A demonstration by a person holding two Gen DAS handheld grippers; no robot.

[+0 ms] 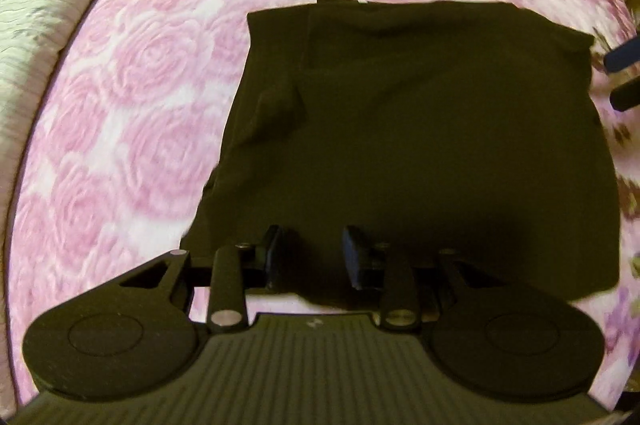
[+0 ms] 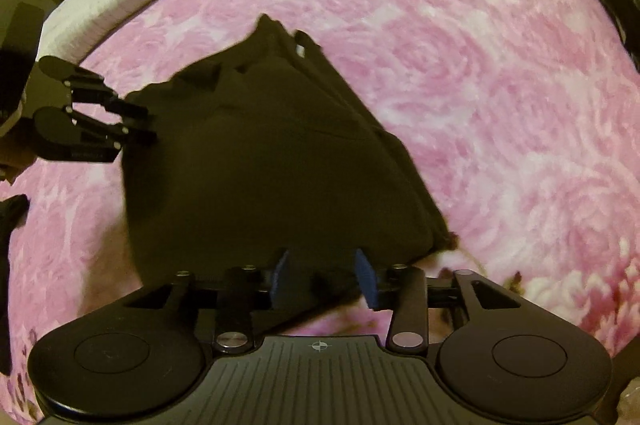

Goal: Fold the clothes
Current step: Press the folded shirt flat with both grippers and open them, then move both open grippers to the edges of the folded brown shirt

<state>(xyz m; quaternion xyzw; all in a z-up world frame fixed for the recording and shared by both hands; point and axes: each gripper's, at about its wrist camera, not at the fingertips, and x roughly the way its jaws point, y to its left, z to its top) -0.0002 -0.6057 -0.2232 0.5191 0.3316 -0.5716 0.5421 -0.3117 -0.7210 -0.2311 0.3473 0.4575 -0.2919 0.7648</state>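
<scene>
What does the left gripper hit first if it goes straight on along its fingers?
Most likely the dark folded garment: the left gripper points steeply down with the fabric directly ahead of its fingertips. The pink floral bedcover lies underneath. Exact gap unclear.

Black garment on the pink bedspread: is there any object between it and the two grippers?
Nothing visible does. The black garment lies directly under the left gripper and the right gripper, on the pink bedspread.
</scene>
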